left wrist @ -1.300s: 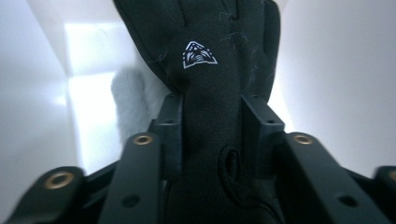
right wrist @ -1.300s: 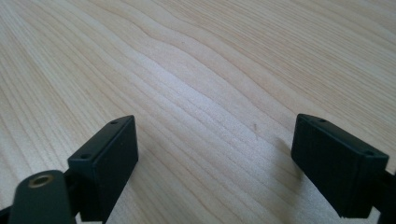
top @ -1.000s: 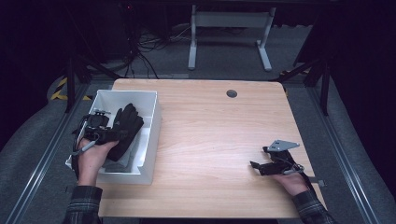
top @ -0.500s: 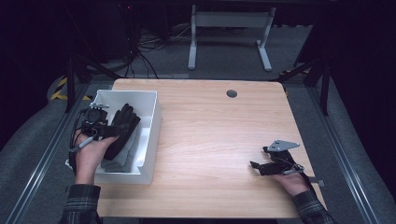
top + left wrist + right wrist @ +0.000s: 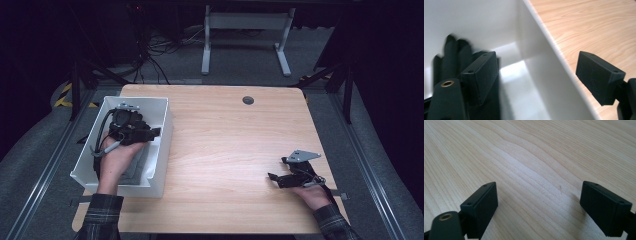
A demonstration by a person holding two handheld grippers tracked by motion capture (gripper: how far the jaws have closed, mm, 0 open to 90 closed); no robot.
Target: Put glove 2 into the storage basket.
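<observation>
My left gripper (image 5: 536,77) has just been opening, its jaws wide astride the right wall of the white plastic bin (image 5: 159,150) with nothing between the pads, the black glove (image 5: 451,50) lying inside (blurred), while my right gripper (image 5: 274,178) rests agape and empty on the light wooden table (image 5: 230,140).

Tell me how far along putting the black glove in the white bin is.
Mostly done, it seems: the black glove lies inside the white bin. In hand: the left gripper is above the bin's wall, its jaws just opened, with nothing between them. The right gripper rests open on the table. What looks left is taking the left gripper away from the bin.
</observation>
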